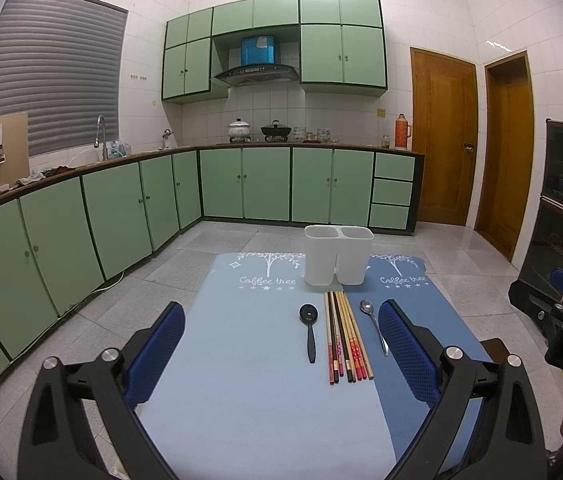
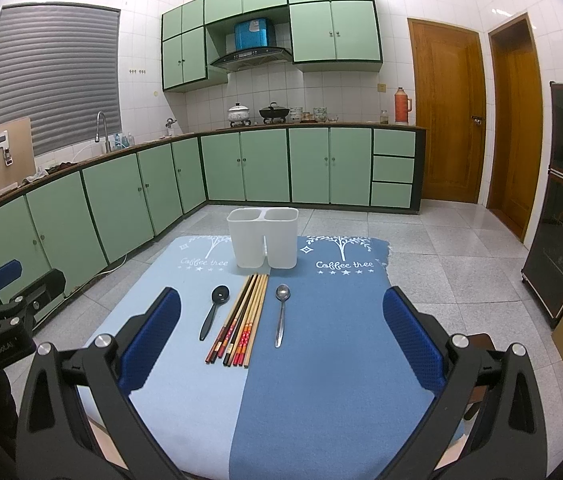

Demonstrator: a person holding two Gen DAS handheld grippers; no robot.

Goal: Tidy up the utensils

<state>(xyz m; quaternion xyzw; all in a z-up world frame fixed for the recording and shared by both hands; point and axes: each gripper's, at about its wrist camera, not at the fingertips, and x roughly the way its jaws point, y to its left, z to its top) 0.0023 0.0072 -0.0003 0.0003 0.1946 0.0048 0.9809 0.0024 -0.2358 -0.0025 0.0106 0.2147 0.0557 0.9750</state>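
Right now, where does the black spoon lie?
In both wrist views the black spoon lies on the light blue mat, just left of the bundle of chopsticks, in front of the white holder.

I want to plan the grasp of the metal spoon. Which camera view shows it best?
The right wrist view: the metal spoon lies whole and unblocked. In the left wrist view the metal spoon sits close beside a blue finger pad.

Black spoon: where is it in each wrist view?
Left wrist: black spoon right of centre, left of the chopsticks.
Right wrist: black spoon left of centre, again left of the chopsticks.
Shared landmark: white two-compartment holder behind the utensils.
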